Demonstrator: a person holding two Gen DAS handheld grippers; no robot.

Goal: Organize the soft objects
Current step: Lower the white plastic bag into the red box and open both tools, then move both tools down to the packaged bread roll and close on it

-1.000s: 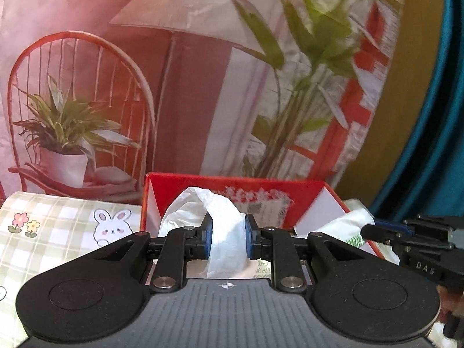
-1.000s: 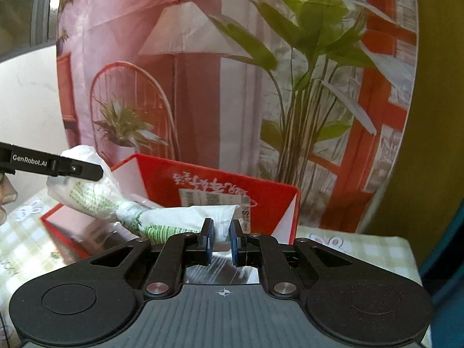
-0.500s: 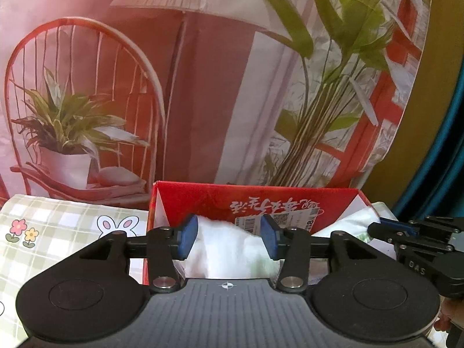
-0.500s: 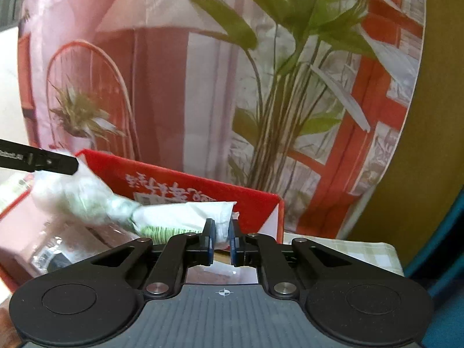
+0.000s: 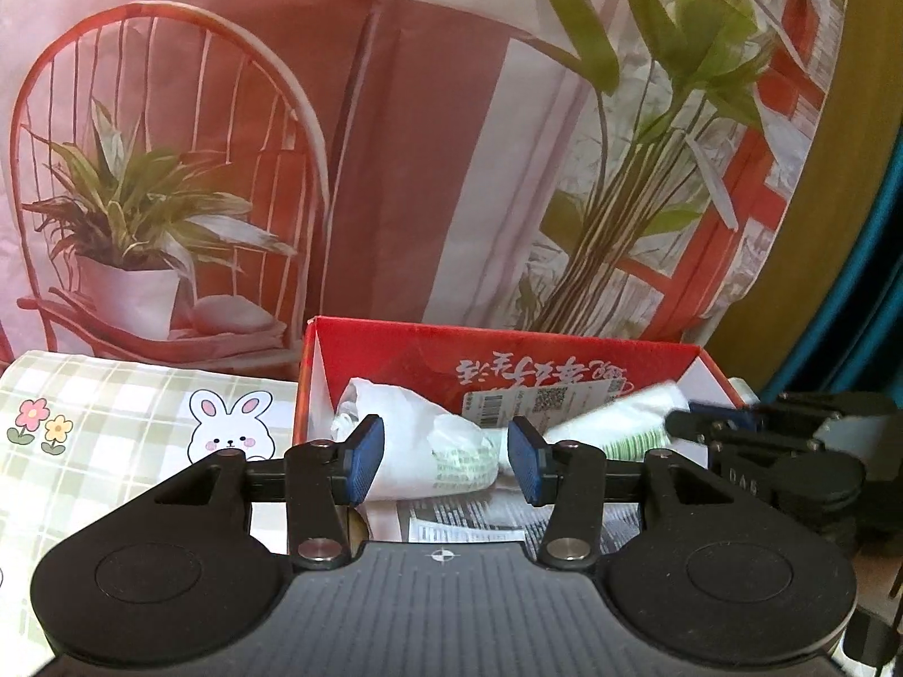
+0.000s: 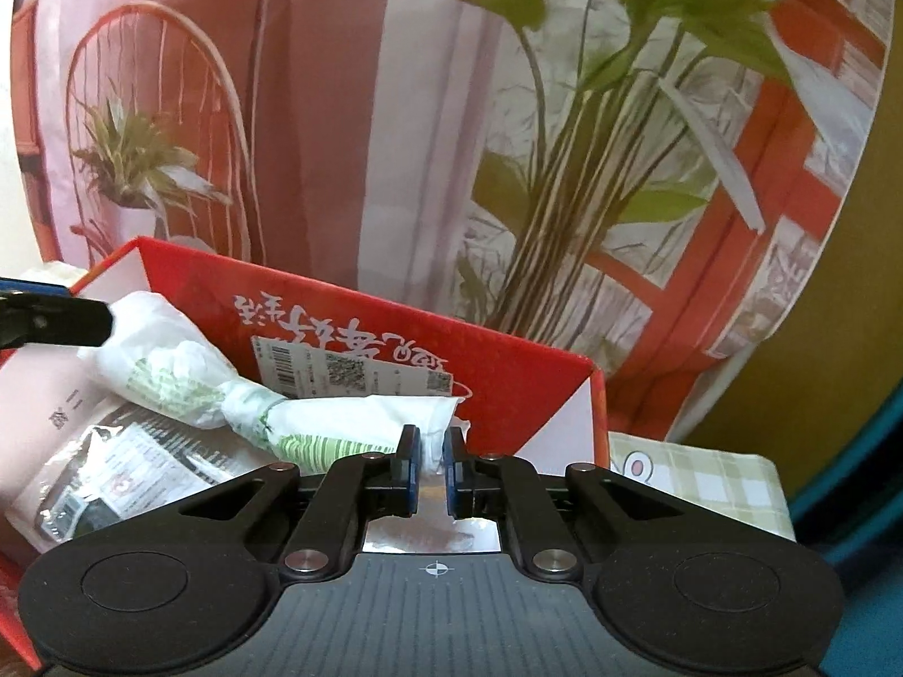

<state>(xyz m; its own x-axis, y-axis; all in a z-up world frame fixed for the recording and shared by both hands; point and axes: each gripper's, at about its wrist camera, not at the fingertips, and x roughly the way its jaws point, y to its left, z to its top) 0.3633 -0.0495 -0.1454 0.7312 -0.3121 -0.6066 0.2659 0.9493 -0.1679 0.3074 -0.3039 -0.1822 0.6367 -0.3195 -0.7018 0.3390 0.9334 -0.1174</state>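
Nearest in the left wrist view, the left claw (image 5: 446,460) stands wide open with nothing between its blue pads; the bulky end of the white plastic bag (image 5: 417,451) lies just beyond the gap, at 12 o'clock, apparently resting free inside the red box (image 5: 395,347). In the right wrist view, the right claw (image 6: 430,471) is nearly closed, pinching the thin twisted tail of the bag (image 6: 316,429); from there the bag runs away toward 10 o'clock, green print showing along it, across printed packets (image 6: 113,468) lying on the box floor.

Farther off, the box's back wall (image 6: 395,350) carries white lettering and a barcode label. The box sits on a desk covered by a checked cloth with a bunny (image 5: 228,429), at 10 o'clock of the left claw. Behind everything hangs a printed backdrop of a chair and plants (image 5: 395,141).

The step in hand looks like settling the bag into the box. To do it well, I would lower the right claw until the tail lies inside the wall, not draped over the rim at 1 o'clock, and only then open. The film is slippery and springy, so releasing low should stop it from unfurling out. The left claw is best kept clear of the bag so that it snags no fold.
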